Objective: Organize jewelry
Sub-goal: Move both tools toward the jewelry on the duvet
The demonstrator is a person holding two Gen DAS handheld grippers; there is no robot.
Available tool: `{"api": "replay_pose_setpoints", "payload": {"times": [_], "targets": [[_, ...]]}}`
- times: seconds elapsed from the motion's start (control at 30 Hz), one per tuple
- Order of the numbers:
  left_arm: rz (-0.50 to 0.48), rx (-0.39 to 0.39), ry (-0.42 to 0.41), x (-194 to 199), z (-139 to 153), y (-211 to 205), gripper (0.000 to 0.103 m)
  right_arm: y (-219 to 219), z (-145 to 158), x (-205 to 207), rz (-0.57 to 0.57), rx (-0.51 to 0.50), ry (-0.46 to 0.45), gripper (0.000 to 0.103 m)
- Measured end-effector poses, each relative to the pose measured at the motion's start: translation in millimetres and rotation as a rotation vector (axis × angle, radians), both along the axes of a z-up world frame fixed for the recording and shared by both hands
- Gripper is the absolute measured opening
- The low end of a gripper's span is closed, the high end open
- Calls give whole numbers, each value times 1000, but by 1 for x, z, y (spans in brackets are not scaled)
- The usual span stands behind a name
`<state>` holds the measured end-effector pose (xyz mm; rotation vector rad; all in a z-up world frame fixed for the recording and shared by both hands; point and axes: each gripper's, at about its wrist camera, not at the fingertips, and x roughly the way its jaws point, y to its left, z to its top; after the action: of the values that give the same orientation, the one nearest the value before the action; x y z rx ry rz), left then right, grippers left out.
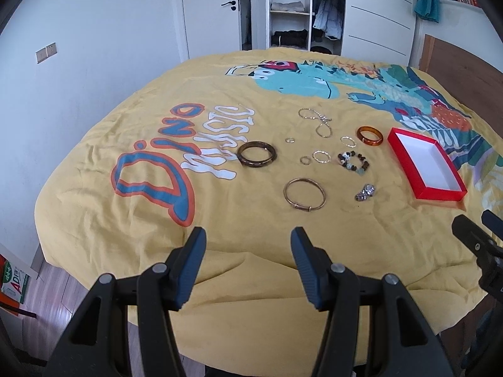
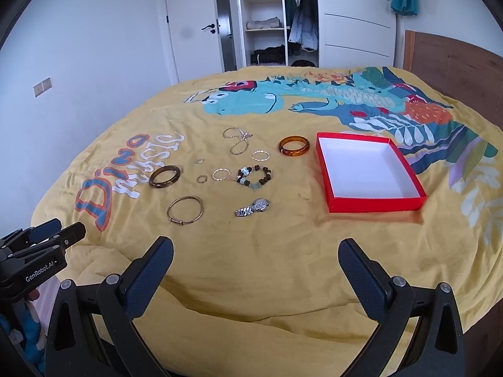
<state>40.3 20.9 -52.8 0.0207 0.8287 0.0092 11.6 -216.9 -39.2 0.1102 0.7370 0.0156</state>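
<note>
Jewelry lies spread on the yellow bedspread (image 2: 283, 267), all of it on the far side of both grippers and touching neither. Nearest to the jaws: a thin gold bangle (image 2: 185, 210) on the left and a silver watch (image 2: 253, 207) to its right. Farther back, a dark brown bangle (image 2: 164, 176) on the white lettering, two small rings (image 2: 202, 178) (image 2: 199, 161), a twisted silver hoop (image 2: 221, 174) and a beaded bracelet (image 2: 256, 176). Beyond these, a second silver hoop (image 2: 260, 155), an amber bangle (image 2: 294, 146) and a thin chain necklace (image 2: 238, 140) lying in loops. The pieces sit apart from one another; the beaded bracelet is just beside the near hoop.

Red box (image 2: 333, 185), white inside, open, lies to the right of the jewelry, with the amber bangle near its far left corner. Nothing in it.

Right gripper (image 2: 256, 256): jaws wide apart, holding nothing, above bare bedspread near the camera; watch sits beyond the gap, box beyond the right finger.

Left gripper (image 1: 248, 242): jaws apart, holding nothing; gold bangle (image 1: 304, 194) lies just beyond the right finger, dark bangle (image 1: 257, 155) farther on. From the right wrist view this gripper (image 2: 67, 231) appears at far left, at the bed's near edge.

Behind the bed: a white door (image 2: 191, 31) and an open wardrobe (image 2: 276, 22) with hanging coats.
</note>
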Motion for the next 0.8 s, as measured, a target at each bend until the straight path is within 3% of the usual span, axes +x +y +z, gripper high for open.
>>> {"api": "replay_pose_setpoints", "payload": {"times": [0.4,0.57,0.8], "targets": [[14,22,19,34,-8,-9,54,1,-19,38,50,47,47,102],[13,-8,24,51,-7,-12,54,-1,-30,53,58,75,81,95],[5,-43,11,71,-7,-19,54,-10,-44,75,34,122,116,92]]}}
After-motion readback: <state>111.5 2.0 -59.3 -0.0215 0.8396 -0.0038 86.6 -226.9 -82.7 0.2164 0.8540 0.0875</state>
